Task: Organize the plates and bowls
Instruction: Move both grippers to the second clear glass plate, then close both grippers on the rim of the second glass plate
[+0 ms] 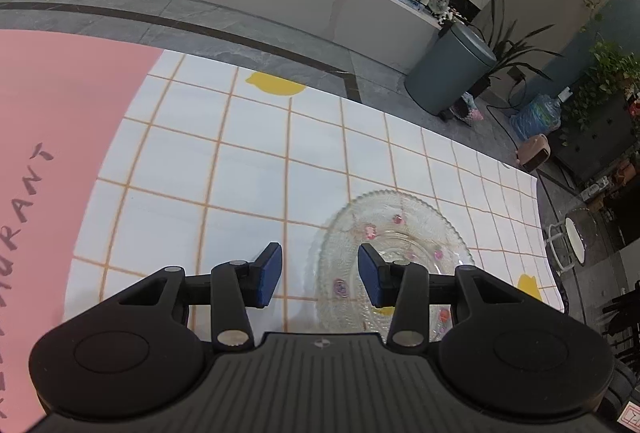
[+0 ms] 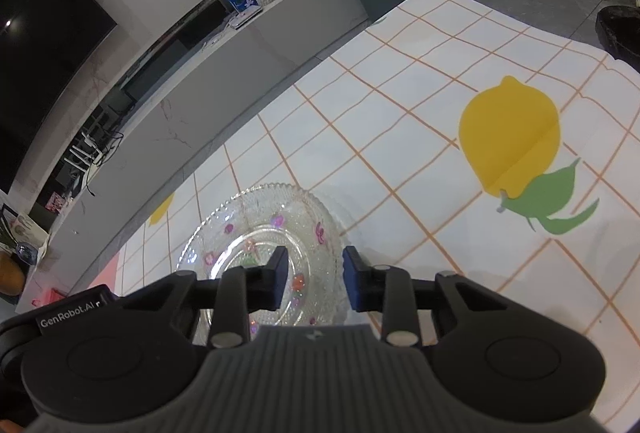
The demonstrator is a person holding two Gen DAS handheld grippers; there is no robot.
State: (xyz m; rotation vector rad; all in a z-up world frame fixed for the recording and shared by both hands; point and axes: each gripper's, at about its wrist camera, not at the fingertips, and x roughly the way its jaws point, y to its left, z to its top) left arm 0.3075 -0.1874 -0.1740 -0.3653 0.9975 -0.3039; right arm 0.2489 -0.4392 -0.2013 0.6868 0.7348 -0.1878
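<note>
While both pairs of jaws stand apart, gripping nothing, the glass plate point(image 2: 260, 245) lies under the right gripper point(image 2: 314, 279), its rim between the left gripper point(image 1: 319, 275) fingers.

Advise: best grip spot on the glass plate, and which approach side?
Take the glass plate at its scalloped rim, one finger over and one under. It lies flat on the tablecloth, so only the raised edge offers purchase. Come in low from the near side, where the right gripper already straddles the rim, jaws open.

The clear glass plate point(image 2: 264, 233) with a beaded rim has small pink and purple flowers, the white tablecloth point(image 2: 400, 137) has an orange grid and yellow lemons with green leaves, and the black grippers have blue pads point(image 1: 270, 275).
</note>
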